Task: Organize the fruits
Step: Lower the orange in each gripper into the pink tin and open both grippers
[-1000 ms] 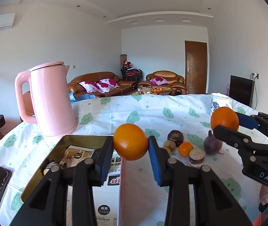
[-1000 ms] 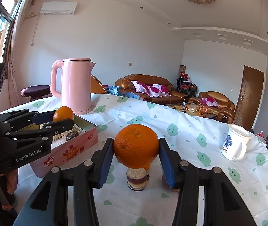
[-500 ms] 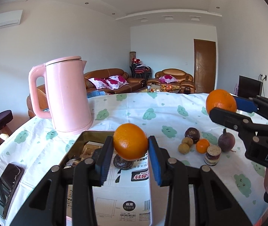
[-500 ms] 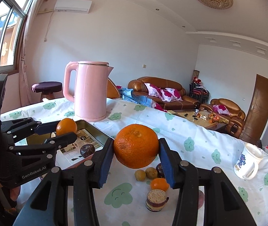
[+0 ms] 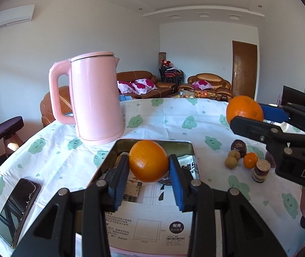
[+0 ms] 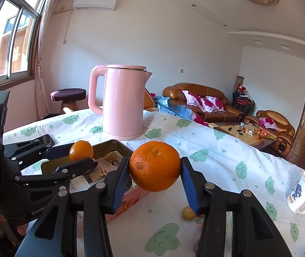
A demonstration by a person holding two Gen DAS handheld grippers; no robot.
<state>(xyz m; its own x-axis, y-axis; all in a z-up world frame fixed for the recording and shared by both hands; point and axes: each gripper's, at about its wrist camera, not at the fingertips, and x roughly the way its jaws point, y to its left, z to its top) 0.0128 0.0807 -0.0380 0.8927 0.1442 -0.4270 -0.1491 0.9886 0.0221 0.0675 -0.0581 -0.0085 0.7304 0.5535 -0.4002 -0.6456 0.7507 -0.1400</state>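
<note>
Left gripper (image 5: pixel 149 171): my pads clamp an orange (image 5: pixel 148 163) above the tin tray (image 5: pixel 192 150).
Tray: something dark inside, possibly fruit.
Right gripper (image 6: pixel 155 183): clamps second orange (image 6: pixel 155 169), right of tray.
Remaining: both oranges unplaced; small fruits (image 5: pixel 241 157) far right.

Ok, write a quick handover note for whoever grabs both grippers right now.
Left gripper: shut on an orange, held above the open tin.
Right gripper: shut on a second orange, held beside the tin, above the tablecloth.
Done: one dark fruit seems to be in the tin, mostly hidden.
Left: both oranges, then the loose fruit on the cloth: small orange, dark round fruit, two tan ones.
</note>
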